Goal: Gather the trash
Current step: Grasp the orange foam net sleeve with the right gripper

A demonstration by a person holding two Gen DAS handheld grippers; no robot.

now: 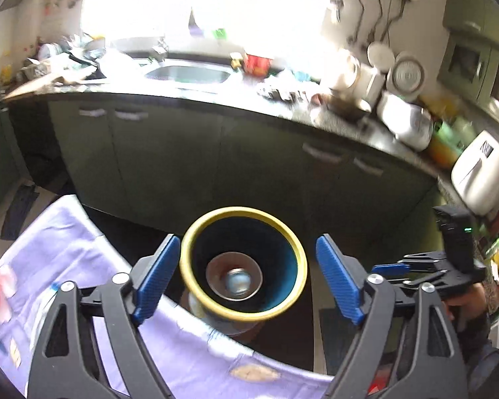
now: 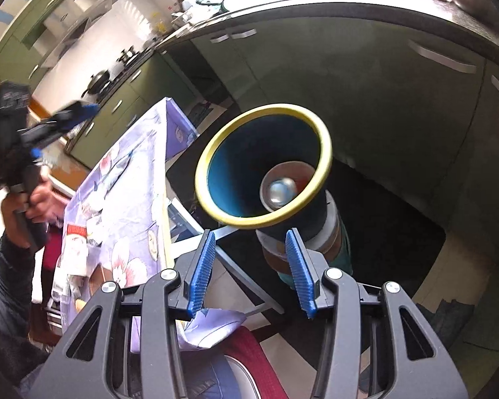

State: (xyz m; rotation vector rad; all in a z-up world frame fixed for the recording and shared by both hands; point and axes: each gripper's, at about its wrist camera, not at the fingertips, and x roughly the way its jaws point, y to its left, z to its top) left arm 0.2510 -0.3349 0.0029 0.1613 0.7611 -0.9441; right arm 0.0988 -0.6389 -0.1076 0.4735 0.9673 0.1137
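A kitchen with dark green cabinets (image 1: 189,153) runs behind, its bench (image 1: 169,94) cluttered around a steel sink (image 1: 188,73). In front of the cabinets stands a tall blue bin with a yellow rim (image 1: 243,262), a small round object lying at its bottom. Beside the bin is a table under a lilac floral cloth (image 2: 123,179). The left hand-held gripper (image 1: 248,277) hovers over the bin mouth, fingers spread wide and empty. The right hand-held gripper (image 2: 249,274) sits near the bin's side, fingers apart, holding nothing.
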